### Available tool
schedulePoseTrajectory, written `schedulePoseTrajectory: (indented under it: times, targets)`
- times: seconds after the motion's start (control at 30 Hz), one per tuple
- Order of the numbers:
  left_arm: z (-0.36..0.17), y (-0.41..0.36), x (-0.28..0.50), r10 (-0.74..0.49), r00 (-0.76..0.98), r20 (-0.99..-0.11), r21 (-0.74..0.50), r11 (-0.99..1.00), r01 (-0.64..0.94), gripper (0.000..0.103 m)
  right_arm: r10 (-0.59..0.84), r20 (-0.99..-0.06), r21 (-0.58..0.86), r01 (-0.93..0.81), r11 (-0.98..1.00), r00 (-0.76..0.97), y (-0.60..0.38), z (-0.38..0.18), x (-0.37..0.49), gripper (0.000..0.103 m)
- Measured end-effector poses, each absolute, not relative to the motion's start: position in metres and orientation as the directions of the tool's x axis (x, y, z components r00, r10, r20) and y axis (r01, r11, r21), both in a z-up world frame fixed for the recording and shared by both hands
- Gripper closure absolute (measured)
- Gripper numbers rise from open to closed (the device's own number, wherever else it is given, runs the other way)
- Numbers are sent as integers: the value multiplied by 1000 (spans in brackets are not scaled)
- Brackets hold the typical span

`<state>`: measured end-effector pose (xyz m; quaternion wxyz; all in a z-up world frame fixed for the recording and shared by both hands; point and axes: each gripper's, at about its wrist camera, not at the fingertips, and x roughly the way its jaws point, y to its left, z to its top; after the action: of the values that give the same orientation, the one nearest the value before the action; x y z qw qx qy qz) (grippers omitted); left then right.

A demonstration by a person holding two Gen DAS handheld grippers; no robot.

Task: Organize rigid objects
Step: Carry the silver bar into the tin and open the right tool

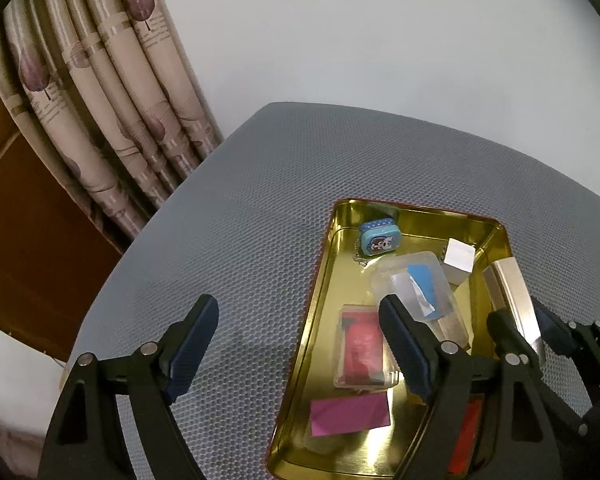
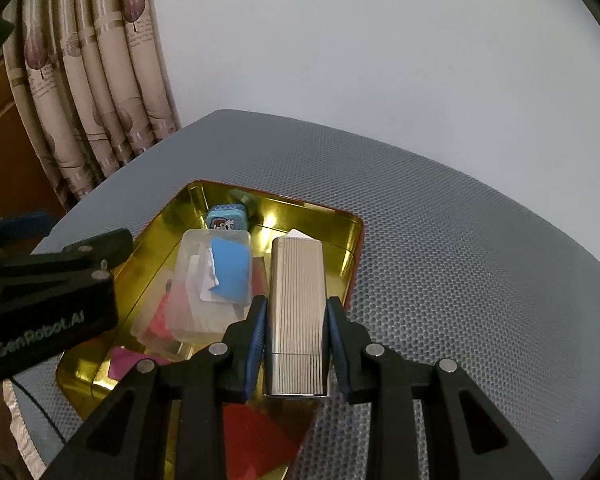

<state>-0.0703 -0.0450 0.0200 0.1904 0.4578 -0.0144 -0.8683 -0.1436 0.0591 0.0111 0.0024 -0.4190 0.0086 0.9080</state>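
A gold metal tray (image 1: 320,272) (image 2: 352,236) lies on a grey mesh surface. In it are a small blue tin (image 1: 379,237) (image 2: 226,218), a clear plastic box with a blue card (image 1: 414,288) (image 2: 216,280), a clear case with a red item (image 1: 362,350), a pink card (image 1: 350,414) and a white block (image 1: 458,258). My right gripper (image 2: 296,344) is shut on a ribbed silver box (image 2: 298,312) (image 1: 516,300), held over the tray's right side. My left gripper (image 1: 300,344) stands open over the tray's left rim, with nothing between its fingers.
The grey mesh surface (image 1: 240,220) (image 2: 460,240) spreads around the tray. A patterned curtain (image 1: 100,100) (image 2: 100,80) and a brown wooden panel (image 1: 20,240) stand to the left, a white wall behind. The left gripper's black body (image 2: 48,300) shows in the right wrist view.
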Motion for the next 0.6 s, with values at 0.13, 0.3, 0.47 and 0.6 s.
schedulePoseTrajectory:
  times: [0.13, 0.3, 0.47, 0.6]
  targets:
    - [19, -48, -72, -342, -504, -793, 196, -927, 320, 23, 12, -766, 3, -22, -1000, -643, 56, 9, -150, 73]
    - [17, -52, -72, -343, -492, -800, 193, -924, 329, 23, 31, -774, -11, -36, -999, -633, 51, 1, -161, 73]
    - [16, -54, -73, -341, -485, -805, 190, -923, 333, 23, 37, -780, -11, -44, -999, -624, 48, -6, -170, 73]
    - [14, -57, -73, -336, -480, -810, 184, -924, 335, 23, 37, -790, -14, -43, -999, -613, 46, -11, -174, 73]
